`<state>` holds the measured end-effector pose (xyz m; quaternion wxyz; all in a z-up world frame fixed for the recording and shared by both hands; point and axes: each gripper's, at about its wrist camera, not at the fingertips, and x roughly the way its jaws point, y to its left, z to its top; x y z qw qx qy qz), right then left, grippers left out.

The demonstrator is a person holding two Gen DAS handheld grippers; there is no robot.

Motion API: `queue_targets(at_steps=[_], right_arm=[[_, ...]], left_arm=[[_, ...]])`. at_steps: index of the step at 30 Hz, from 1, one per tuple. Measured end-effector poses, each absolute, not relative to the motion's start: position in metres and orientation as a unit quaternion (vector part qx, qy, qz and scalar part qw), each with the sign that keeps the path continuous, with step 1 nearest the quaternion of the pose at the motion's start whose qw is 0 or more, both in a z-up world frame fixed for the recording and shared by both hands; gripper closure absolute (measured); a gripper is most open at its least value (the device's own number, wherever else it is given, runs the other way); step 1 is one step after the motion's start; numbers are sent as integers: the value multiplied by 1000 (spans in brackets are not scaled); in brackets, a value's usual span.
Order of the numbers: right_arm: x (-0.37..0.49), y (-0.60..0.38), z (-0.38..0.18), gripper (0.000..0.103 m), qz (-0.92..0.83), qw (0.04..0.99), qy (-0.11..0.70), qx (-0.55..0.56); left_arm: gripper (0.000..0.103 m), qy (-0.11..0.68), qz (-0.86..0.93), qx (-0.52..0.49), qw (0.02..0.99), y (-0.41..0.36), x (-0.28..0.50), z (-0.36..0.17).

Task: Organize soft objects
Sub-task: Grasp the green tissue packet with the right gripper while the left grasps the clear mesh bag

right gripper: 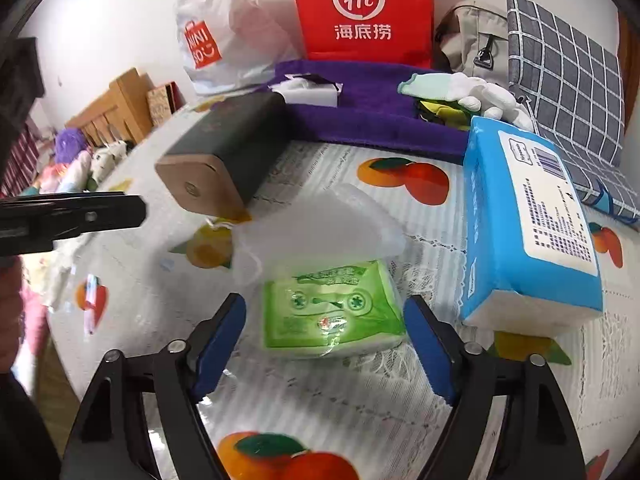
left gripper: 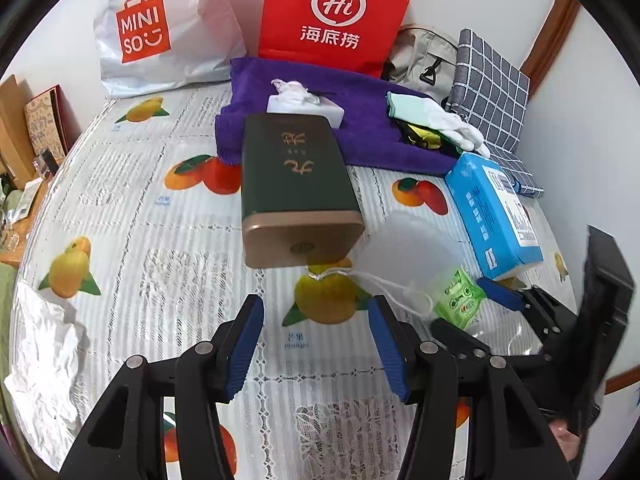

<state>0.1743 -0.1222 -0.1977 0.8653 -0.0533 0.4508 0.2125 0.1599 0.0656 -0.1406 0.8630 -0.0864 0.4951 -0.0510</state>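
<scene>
The white tissue box (left gripper: 306, 106) is half hidden behind the dark green tin (left gripper: 298, 176). The red bag (left gripper: 338, 12) is cut off at twelve o'clock in both views. A translucent pouch (right gripper: 320, 224) covers the far edge of the green tissue pack (right gripper: 332, 312). Clutter at nine o'clock in the right wrist view is too blurred to identify.
</scene>
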Motion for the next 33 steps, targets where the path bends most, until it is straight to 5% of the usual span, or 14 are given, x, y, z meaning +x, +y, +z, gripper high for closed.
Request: queue_targets(at_steps=[7,33], right_arm=[[177,-121,-215,28,205,868,449,-56],[132,-237,-210,28,163,880,446,11]], left_arm=[[51,497,-68,-81,861,49,164,-147],[49,514,-132,10,847,-50,174,-180]])
